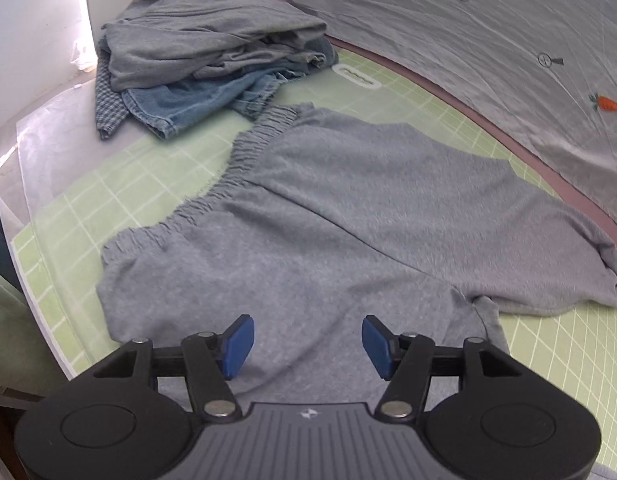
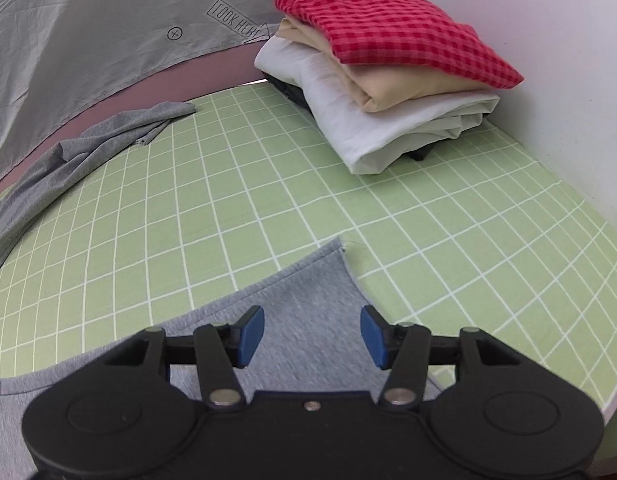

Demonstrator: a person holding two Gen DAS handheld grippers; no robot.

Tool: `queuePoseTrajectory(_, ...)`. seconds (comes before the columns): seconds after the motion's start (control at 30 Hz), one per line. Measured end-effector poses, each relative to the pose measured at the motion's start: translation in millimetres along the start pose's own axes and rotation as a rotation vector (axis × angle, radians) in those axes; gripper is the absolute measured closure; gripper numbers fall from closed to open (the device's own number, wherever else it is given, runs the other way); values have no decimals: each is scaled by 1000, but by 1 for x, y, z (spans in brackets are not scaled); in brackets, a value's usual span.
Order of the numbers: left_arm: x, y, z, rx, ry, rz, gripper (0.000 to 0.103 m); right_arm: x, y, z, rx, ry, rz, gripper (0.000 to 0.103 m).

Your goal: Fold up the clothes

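Grey shorts (image 1: 348, 208) with gathered elastic waistband lie spread flat on green grid mat (image 2: 268, 200). Left gripper (image 1: 307, 343) and right gripper (image 2: 312, 334) hover over fabric, jaws apart, empty. Backdrop sheet (image 2: 108, 40) print reads "LOOK HERE".

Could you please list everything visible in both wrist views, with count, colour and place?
grey shorts: one, grey, spread flat on the mat, elastic waistband toward the unfolded pile
unfolded pile: one heap, grey top over blue denim and a blue checked piece, far left corner of the mat
folded stack: four pieces, red checked on beige on white on a dark one, far right by the wall
grid mat: one, light green with white lines, under everything
printed sheet: one, grey, with a small orange carrot, behind the mat
left gripper: one, black with blue pads, open above the shorts
right gripper: one, same colours, open above a leg hem
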State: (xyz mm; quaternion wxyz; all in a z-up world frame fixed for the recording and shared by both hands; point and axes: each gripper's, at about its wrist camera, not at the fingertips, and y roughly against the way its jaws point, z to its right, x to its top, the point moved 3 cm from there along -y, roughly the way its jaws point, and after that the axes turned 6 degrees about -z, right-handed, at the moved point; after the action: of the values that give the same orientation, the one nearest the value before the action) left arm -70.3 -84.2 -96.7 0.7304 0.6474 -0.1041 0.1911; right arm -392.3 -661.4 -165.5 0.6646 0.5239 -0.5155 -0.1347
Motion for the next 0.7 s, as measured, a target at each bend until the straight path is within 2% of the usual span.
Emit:
queuePoseTrajectory(0.07, -7, -11, 15, 11, -23, -28, 36, 1, -12, -7, 32, -21, -28, 49)
queuePoseTrajectory(0.2, -15, -31, 40, 45, -51, -69, 34, 7, -31, -21, 17, -68, -52, 49)
queuePoseTrajectory(0.37, -5, -52, 58, 51, -47, -91, 28, 22, -48, -26, -70, -149, -32, 41)
queuePoseTrajectory(0.4, -2, -57, 60, 57, -40, -102, 28, 25, -50, -25, -91, -163, -22, 44)
queuePoseTrajectory(0.43, 1, -61, 62, 67, -31, -112, 28, 27, -52, -25, -111, -179, -11, 56)
queuePoseTrajectory(0.47, 5, -64, 64, 76, -25, -115, 28, 28, -52, -23, -130, -194, -4, 64)
queuePoseTrajectory(0.53, 11, -69, 68, 92, -30, -114, 28, 30, -53, -19, -164, -207, 4, 90)
queuePoseTrajectory(0.6, 18, -74, 71, 105, -35, -112, 28, 32, -54, -15, -176, -194, 15, 99)
queuePoseTrajectory(0.7, 28, -80, 75, 112, -46, -109, 28, 40, -59, -10, -168, -165, 15, 102)
